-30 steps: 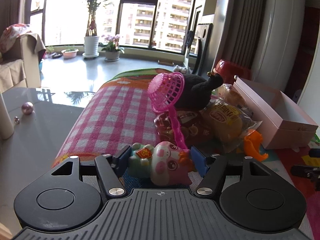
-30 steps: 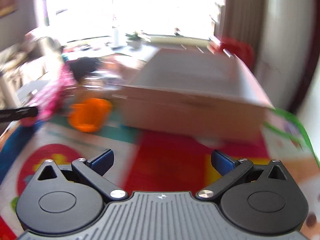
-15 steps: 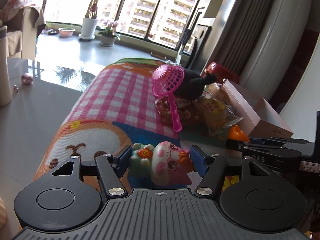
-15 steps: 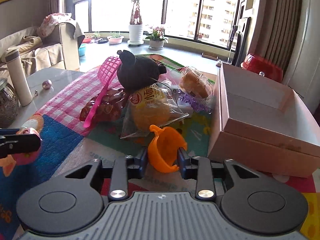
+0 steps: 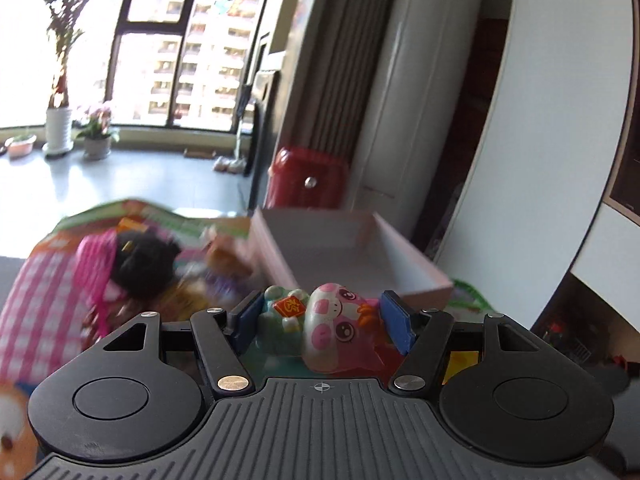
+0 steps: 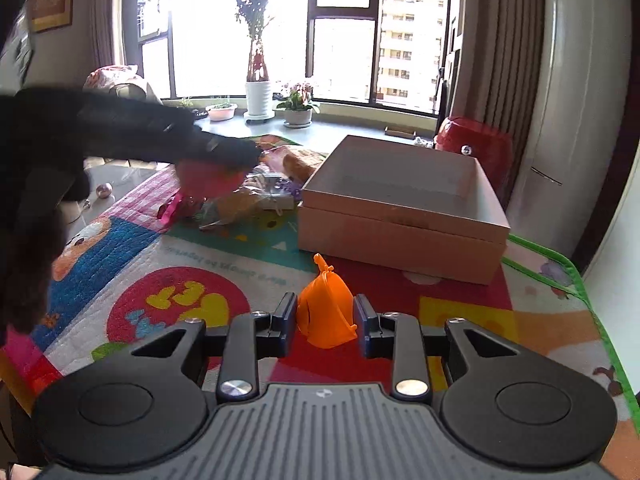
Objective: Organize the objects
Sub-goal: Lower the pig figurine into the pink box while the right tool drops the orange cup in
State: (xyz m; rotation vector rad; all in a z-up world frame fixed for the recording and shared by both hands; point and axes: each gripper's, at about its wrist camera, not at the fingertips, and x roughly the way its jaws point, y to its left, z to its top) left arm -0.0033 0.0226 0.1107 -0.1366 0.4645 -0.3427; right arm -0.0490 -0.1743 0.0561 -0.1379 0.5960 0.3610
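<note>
In the left wrist view we find the left tongs (image 5: 322,316) clamped on a pig figurine (image 5: 320,326), pink and white with a green companion piece bearing a red tag. Both blue pads (image 5: 394,320) press against its sides at lower centre of the frame. Directly above the figurine in this view lies the open pink box (image 5: 416,268), its interior white and its near corner just above the right pad. To the left of the box, in the middle left of the frame, we note a blurred heap: a black plush toy (image 5: 140,262), a pink net item and wrapped snacks, too smeared to itemise further. A red container (image 5: 306,182) stands above the box, against the curtain.

In the right wrist view the right tongs (image 6: 326,318) hold an orange toy (image 6: 326,314) at lower centre, with both pads closed against its flanks. The toy sits above the patterned play mat (image 6: 192,280) that covers the worktop; we cannot tell whether it touches the mat. The same box (image 6: 400,236) occupies centre right of this frame, well apart from the orange toy and above it. At the left edge a dark arm and tool reach in toward upper centre, carrying a pink object (image 6: 208,178) near the snack packets (image 6: 248,200) left of the box. Potted plants (image 6: 298,110) stand on the window ledge at upper centre.
</note>
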